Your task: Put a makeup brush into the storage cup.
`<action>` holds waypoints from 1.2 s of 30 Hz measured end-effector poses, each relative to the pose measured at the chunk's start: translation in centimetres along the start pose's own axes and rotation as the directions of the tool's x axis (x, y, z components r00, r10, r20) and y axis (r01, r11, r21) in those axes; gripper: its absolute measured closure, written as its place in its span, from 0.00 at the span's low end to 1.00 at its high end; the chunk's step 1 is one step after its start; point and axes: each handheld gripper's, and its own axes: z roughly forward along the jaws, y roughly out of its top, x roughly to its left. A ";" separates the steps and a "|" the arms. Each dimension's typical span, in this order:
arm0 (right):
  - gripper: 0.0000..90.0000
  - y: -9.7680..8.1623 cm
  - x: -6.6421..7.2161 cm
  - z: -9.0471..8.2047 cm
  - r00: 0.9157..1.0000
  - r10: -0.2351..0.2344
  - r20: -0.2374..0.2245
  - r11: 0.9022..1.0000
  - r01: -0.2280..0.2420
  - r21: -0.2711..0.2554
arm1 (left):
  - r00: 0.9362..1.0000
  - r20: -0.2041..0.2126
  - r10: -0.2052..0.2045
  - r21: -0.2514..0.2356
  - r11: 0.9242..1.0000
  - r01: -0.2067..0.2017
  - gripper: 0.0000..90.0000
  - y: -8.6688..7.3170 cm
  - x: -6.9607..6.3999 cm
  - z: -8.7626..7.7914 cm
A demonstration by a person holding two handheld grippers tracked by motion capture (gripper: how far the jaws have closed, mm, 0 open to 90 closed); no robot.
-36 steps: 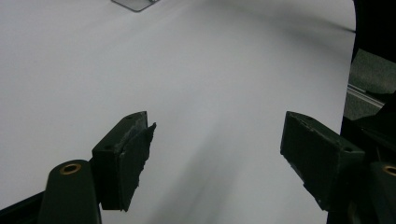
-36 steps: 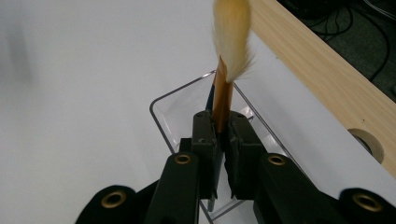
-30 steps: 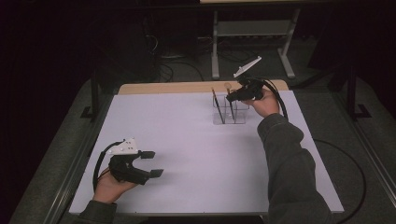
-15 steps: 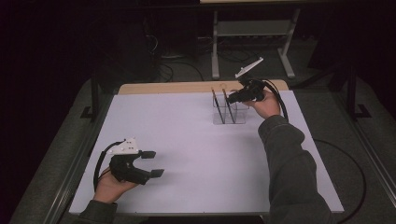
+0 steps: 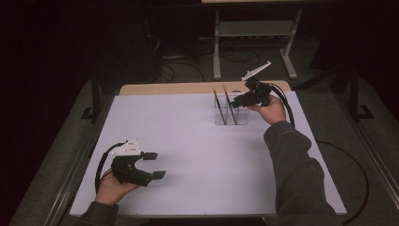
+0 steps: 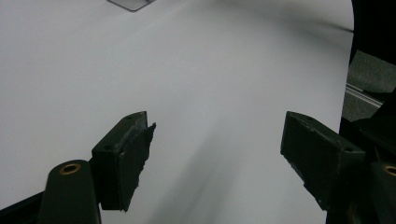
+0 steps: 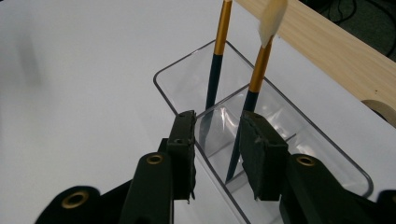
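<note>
The white table (image 5: 197,155) spreads wide under both hands, with a wooden strip (image 5: 188,88) along its far edge. Over at the far right side sits a clear plastic holder (image 5: 230,115), split into compartments. Two paintbrushes (image 7: 215,60) stand inside it, leaning, one in each of two neighbouring compartments, dark handles with gold ferrules; the nearer one shows a pale bristle tip. The right claw (image 7: 217,154) hovers right at the holder, its jaws have just been opening, now parted around the nearer brush's lower handle without pressing on it. Down at the near left, the left claw (image 5: 153,165) rests low over bare table, jaws spread wide, nothing between them, well apart from the holder.
</note>
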 end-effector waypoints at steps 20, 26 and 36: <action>0.54 -2.8 1.0 -2.1 0.999 0.027 0.018 0.997 -0.025 -0.067 | 1.000 -0.007 -0.003 0.000 1.000 0.003 0.22 0.1 0.2 0.2; 0.52 -3.4 1.1 -2.7 0.999 0.039 0.022 0.997 -0.037 -0.073 | 1.000 -0.014 -0.009 -0.005 1.000 0.009 0.21 0.1 0.3 0.0; 0.49 -4.4 1.4 -3.6 0.999 0.042 0.022 0.996 -0.040 -0.078 | 1.000 -0.015 -0.010 -0.002 1.000 0.010 0.21 0.0 0.3 0.0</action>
